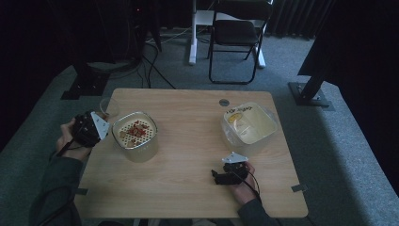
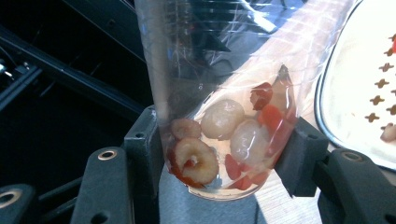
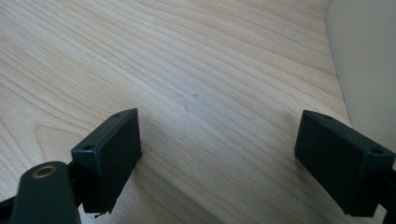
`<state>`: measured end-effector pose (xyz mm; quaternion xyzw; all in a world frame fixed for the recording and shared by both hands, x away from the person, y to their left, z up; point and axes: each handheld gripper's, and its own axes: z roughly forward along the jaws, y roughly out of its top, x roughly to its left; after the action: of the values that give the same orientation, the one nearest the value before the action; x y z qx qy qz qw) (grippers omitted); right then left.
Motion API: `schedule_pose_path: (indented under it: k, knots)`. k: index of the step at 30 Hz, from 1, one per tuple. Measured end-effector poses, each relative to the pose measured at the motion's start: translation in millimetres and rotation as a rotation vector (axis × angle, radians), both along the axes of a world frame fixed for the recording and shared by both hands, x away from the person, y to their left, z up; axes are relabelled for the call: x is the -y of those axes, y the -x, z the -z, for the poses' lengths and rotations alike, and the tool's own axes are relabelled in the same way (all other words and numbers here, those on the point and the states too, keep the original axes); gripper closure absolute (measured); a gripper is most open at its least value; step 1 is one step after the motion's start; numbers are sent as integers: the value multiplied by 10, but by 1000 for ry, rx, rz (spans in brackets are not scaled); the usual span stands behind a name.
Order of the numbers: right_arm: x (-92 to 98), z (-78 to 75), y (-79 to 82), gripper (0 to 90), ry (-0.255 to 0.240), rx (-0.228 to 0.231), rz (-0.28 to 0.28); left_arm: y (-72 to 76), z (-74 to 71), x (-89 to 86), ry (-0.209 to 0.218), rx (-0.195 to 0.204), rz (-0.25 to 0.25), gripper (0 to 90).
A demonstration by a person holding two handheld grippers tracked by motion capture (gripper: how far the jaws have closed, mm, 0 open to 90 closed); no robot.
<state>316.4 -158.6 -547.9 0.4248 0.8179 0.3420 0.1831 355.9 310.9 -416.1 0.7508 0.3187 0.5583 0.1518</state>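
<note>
My left gripper (image 1: 104, 116) is at the table's left edge, shut on a clear plastic cup (image 1: 109, 107). In the left gripper view the cup (image 2: 219, 93) sits tilted between the two black jaws, with pale round fruits and red slices (image 2: 219, 144) in its bottom. Just right of it stands a glass bowl with a white perforated strainer (image 1: 135, 133) holding red pieces; the strainer's rim (image 2: 359, 93) is close to the cup. My right gripper (image 1: 216, 177) lies low near the table's front right, open, with only bare wood between its jaws (image 3: 233, 140).
A clear tub (image 1: 249, 125) with a pale yellow inside stands at the back right of the wooden table (image 1: 188, 155); its pale wall (image 3: 369, 60) is beside my right jaw. A small round grommet (image 1: 224, 102) sits near the far edge. A chair (image 1: 237, 33) stands beyond the table.
</note>
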Motion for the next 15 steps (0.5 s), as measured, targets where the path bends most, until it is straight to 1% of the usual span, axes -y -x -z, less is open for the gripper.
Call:
schedule_pose_path:
  k: [2, 3, 4, 5, 7, 8, 9, 10, 11, 12, 14, 15]
  knots:
    - [3, 2, 0, 144, -3, 0, -1, 9, -20, -17, -25, -10, -1, 421]
    - [2, 2, 1, 144, -1, 1, -1, 13, -28, -24, -46, -15, 0, 421]
    - [1, 2, 2, 144, -1, 2, -1, 13, -28, -24, -46, -15, 0, 421]
    - [3, 3, 1, 144, -3, 2, -2, 17, -40, -35, -79, -21, 2, 422]
    - [9, 9, 0, 144, -9, 2, -2, 27, -58, -45, -115, -23, 4, 421]
    - [11, 12, -1, 143, -12, 2, -2, 27, -58, -45, -115, -23, 4, 422]
    - [14, 14, -1, 144, -15, 3, -2, 41, -76, -56, -167, -25, 8, 422]
    - [14, 15, 0, 144, -15, 4, -2, 43, -82, -61, -190, -25, 13, 422]
    - [14, 16, 0, 144, -16, 5, -3, 43, -82, -61, -190, -25, 13, 423]
    - [15, 16, 0, 143, -16, 6, -4, 47, -90, -64, -213, -30, 13, 422]
    - [14, 17, 0, 144, -17, 7, -4, 59, -115, -67, -277, -42, 15, 423]
    - [14, 18, 1, 144, -17, 7, -5, 59, -115, -67, -277, -42, 15, 424]
